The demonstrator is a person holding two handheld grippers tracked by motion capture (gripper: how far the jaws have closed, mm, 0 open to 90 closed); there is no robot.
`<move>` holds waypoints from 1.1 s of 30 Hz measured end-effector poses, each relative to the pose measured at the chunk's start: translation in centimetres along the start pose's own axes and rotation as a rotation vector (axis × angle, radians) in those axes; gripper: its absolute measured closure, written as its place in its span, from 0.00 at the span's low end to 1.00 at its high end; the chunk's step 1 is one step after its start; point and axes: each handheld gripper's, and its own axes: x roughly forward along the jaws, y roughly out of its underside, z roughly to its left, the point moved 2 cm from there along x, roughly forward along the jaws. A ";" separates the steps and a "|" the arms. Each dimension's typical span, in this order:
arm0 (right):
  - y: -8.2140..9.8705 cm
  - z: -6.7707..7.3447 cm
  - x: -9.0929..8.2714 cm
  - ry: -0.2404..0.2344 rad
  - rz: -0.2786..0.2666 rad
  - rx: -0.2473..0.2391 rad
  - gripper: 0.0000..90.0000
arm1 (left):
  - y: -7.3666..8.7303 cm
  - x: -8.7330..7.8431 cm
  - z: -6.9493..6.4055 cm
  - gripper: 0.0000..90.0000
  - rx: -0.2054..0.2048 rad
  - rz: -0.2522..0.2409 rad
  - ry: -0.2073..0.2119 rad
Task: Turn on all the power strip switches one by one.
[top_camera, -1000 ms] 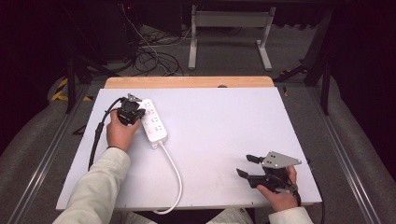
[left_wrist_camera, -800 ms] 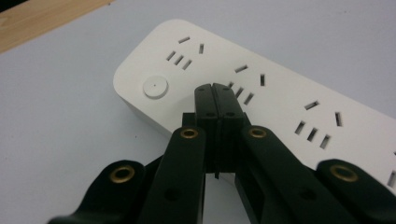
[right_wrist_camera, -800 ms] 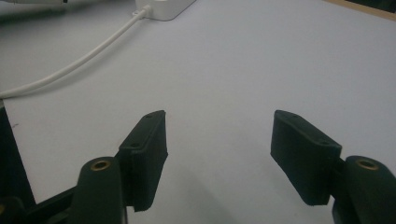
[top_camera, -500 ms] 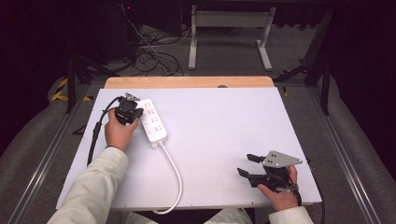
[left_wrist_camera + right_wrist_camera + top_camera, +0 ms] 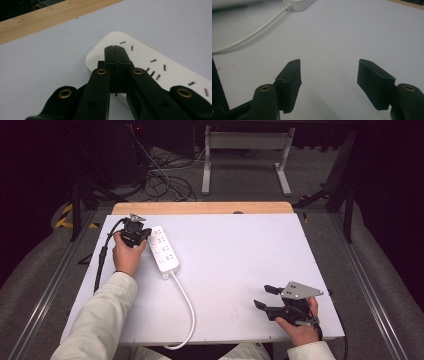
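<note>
White power strip [image 5: 164, 249] sat upper left on the counter [image 5: 240, 265], position unchanged over the last second. Left tongs [image 5: 115, 48] were closed, tips over its end, gripping nothing. Right tongs [image 5: 328, 75] stayed open, lower right, idle. Probably pressing, not lifting.

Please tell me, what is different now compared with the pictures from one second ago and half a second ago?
Almost nothing visibly changed. The left gripper stays shut, its tips over the far end of the white power strip, and the strip and its cord lie as before. The right gripper stays open near the table's near right corner, holding nothing.
</note>
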 end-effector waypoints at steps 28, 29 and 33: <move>0.1 -0.1 0.0 -0.003 0.003 0.003 0.40 | 0.1 0.9 0.1 1.00 0.012 0.000 -0.051; 0.1 -0.1 0.0 -0.002 0.003 0.002 0.40 | 0.2 0.9 0.1 1.00 0.011 0.001 -0.049; 0.1 -0.1 0.0 -0.003 0.001 0.002 0.40 | 0.2 1.0 0.1 1.00 0.016 -0.002 -0.047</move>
